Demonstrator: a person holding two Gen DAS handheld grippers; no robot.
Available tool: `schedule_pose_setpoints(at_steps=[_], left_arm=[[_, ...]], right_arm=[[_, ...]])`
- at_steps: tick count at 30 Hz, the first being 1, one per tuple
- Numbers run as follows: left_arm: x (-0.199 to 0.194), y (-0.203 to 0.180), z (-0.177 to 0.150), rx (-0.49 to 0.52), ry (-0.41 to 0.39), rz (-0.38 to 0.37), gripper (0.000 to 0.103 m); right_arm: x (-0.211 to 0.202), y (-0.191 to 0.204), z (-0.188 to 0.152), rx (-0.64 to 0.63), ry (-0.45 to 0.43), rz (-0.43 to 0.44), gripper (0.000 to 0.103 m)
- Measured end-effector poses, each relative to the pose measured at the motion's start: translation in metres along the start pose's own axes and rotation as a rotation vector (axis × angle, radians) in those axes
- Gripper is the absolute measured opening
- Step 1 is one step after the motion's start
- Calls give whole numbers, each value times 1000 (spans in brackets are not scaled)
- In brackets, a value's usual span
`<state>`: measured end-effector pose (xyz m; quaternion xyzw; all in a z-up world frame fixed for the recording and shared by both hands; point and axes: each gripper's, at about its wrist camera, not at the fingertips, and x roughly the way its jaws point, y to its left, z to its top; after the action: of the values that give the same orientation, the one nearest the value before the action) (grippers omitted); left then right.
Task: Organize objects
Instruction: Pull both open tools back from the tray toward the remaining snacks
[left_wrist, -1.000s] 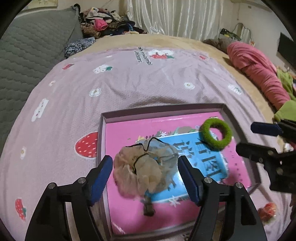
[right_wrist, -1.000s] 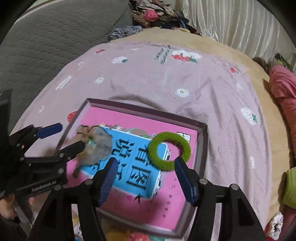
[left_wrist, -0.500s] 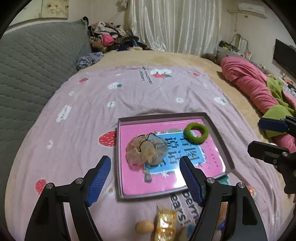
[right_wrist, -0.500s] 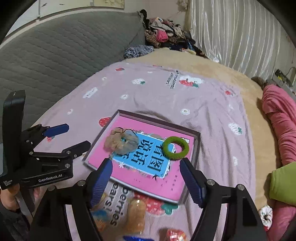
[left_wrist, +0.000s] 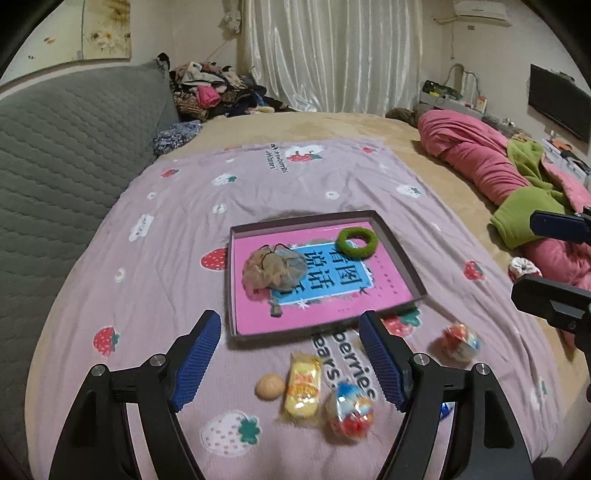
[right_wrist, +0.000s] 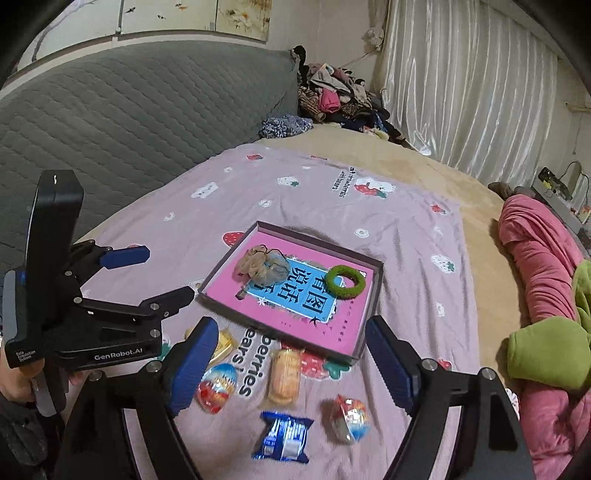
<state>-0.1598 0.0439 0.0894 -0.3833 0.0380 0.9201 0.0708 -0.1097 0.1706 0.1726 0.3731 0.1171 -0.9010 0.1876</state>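
A purple-rimmed tray with a pink printed bottom lies on the strawberry-print blanket. In it rest a beige gauzy scrunchie and a green ring scrunchie; both also show in the right wrist view, the beige scrunchie left of the green one. My left gripper hangs open above the tray's near edge, holding nothing. My right gripper is opening its jaws, and nothing is between them. Each gripper shows in the other's view: left gripper, right gripper.
Wrapped snacks lie in front of the tray: a yellow cake, a small tan ball, two foil eggs and a blue packet. A grey headboard is at left; pink and green bedding and a white scrunchie at right.
Both grippers have pulled back and up from the tray, leaving the two scrunchies lying in it. The snacks in front of the tray have come into view. The right jaws stand wider.
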Motion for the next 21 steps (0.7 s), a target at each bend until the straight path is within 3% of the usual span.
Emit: schedule_pose_setpoints(at_steps=[8,21], left_arm=[[-35,-9,-19,-8,-8,-16,79],[-64,-18,-53,-9,-9,-19,79]], right_arm=[[-34,7,-24,16,-18,-2,82],[-54,18,-65,27,-18,-6,82]])
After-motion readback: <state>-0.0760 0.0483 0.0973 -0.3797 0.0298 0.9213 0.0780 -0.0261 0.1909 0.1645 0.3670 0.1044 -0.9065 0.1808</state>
